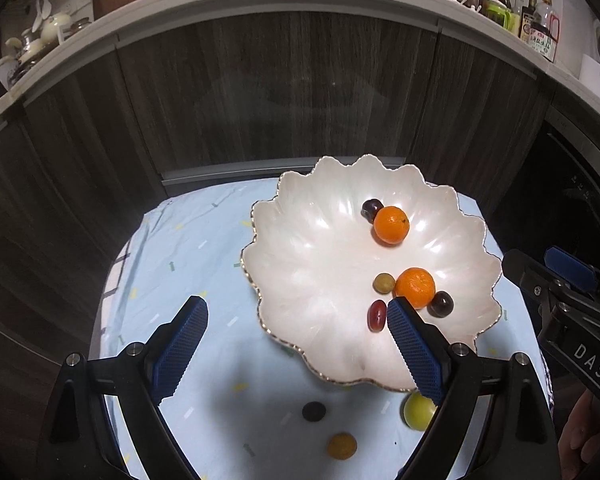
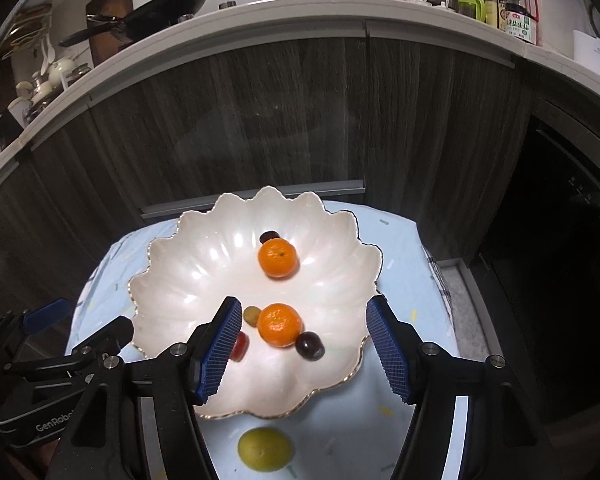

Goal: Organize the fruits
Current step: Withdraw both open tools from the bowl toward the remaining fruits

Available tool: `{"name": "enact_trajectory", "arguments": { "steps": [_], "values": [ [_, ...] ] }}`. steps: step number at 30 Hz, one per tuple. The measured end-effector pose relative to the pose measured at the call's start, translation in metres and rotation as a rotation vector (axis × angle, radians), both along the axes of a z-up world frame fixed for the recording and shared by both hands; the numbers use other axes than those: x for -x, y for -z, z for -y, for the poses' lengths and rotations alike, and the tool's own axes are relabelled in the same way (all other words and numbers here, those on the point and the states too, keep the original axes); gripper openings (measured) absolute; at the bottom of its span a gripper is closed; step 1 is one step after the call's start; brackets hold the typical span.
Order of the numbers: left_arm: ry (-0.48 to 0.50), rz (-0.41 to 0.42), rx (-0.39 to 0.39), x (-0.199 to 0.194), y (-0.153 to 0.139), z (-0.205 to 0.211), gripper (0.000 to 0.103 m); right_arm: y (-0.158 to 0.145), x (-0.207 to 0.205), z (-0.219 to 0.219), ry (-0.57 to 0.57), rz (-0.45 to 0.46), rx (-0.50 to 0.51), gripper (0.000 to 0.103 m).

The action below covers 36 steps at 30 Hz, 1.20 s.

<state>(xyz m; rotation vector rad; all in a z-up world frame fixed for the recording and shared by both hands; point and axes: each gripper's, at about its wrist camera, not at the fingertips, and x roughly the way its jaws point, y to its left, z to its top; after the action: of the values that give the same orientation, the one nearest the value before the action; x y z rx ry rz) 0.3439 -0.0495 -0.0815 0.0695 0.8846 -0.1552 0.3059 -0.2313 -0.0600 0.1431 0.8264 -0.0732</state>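
Now both grippers hang above table, nothing betw fingers. Left gripper [image 1: 298,322] spread wide, empty; right gripper [image 2: 303,320] also released, narrower gap.

Scalloped white bowl [image 1: 300,280] sits on pale blue cloth [image 1: 188,264]; holds two mandarins, far one [image 1: 391,225] beside dark grape [image 1: 371,209], near one [image 1: 415,287] touching dark grape [image 1: 440,303], w/ yellowish grape [image 1: 383,282] and red grape [image 1: 377,314] close. Fruit settles low in dish, likely so it can't roll off.

Still outside on cloth: green citrus [image 2: 265,454] just beside rim, dark fruit [image 1: 314,411], small orange-yellow fruit [image 1: 342,445]. Judged: task partway, three left.
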Motion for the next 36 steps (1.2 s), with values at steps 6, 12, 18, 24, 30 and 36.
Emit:
{"name": "enact_trajectory", "arguments": {
  "steps": [6,12,18,24,30,36],
  "values": [
    [-0.003,0.019,0.002,0.016,-0.010,-0.005,0.092,-0.010,0.017,-0.003,0.001,0.015,0.000,0.066],
    [-0.004,0.029,-0.001,0.031,-0.017,-0.007,0.092,-0.015,0.029,-0.005,0.001,0.026,0.001,0.066],
    [-0.007,0.035,-0.002,0.045,-0.018,-0.011,0.092,-0.016,0.044,-0.008,0.001,0.025,0.004,0.066],
    [0.000,0.019,-0.005,0.057,-0.012,-0.015,0.092,-0.012,0.055,-0.013,-0.002,0.018,0.008,0.066],
    [0.005,0.007,-0.023,0.066,-0.001,-0.019,0.092,-0.004,0.065,-0.021,-0.010,0.001,0.023,0.066],
    [0.028,-0.010,-0.026,0.076,0.011,-0.021,0.092,0.007,0.075,-0.026,-0.014,-0.021,0.037,0.066]
  ]
}}
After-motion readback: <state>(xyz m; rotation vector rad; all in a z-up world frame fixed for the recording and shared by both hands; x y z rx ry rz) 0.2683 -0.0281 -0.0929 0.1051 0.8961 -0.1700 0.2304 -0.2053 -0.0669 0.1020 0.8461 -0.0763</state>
